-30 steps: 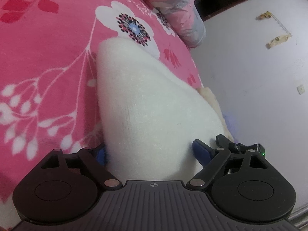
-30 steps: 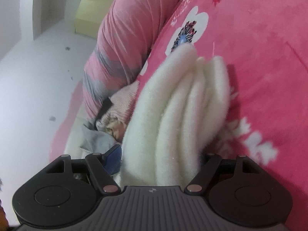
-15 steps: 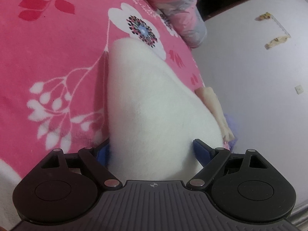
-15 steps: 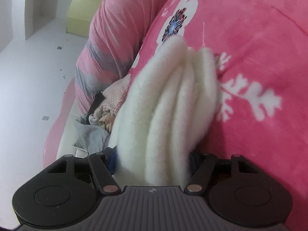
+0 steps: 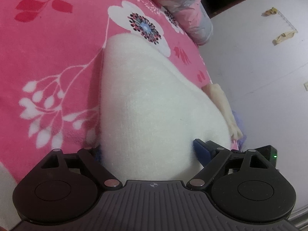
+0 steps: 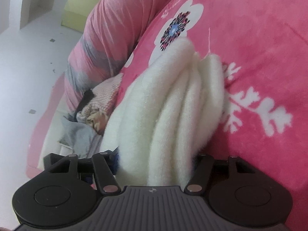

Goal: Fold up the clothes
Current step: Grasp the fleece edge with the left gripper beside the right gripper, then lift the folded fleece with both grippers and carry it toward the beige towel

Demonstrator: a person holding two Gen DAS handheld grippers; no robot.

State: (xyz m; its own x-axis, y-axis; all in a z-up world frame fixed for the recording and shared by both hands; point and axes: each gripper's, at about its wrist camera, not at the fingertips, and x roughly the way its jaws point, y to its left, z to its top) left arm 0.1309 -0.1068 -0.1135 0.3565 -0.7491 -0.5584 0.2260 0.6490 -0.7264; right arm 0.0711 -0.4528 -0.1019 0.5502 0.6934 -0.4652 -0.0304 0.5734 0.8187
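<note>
bed (image 5: 48,61): pink blanket with white flowers; the landmark for everything below.
quilt (image 6: 107,30): pink and grey roll along the bed's far edge, beyond the garment.
garment (image 5: 146,107): white fleece, folded into a thick bundle of several layers, lying on the bed near its edge; its far tip reaches the dark-centred flower (image 5: 145,27) printed on the bed. In the right view the layered edges (image 6: 182,104) fan out loosely.
clothes pile (image 6: 92,115): grey, beige and knit pieces off the bed's edge, beside the bundle, not yet folded by the look of it.
step in hand: judged to be gathering the folded bundle from both ends, to shift or square it on the bed.
doing it well: take all the layers at once, so none slips out; press evenly from both ends; keep the bundle low over the bed, so the fold does not spring apart.
left gripper (image 5: 146,150): jaws stand wide, with the near end of the bundle filling the gap; the blue pad (image 5: 201,150) lies against the fleece, so it seems a broad hold on the garment.
right gripper (image 6: 156,165): jaws are closing, with the layered end of the garment between them; the fleece fills the gap and hides both fingertips, so I judge them pressing on it.
</note>
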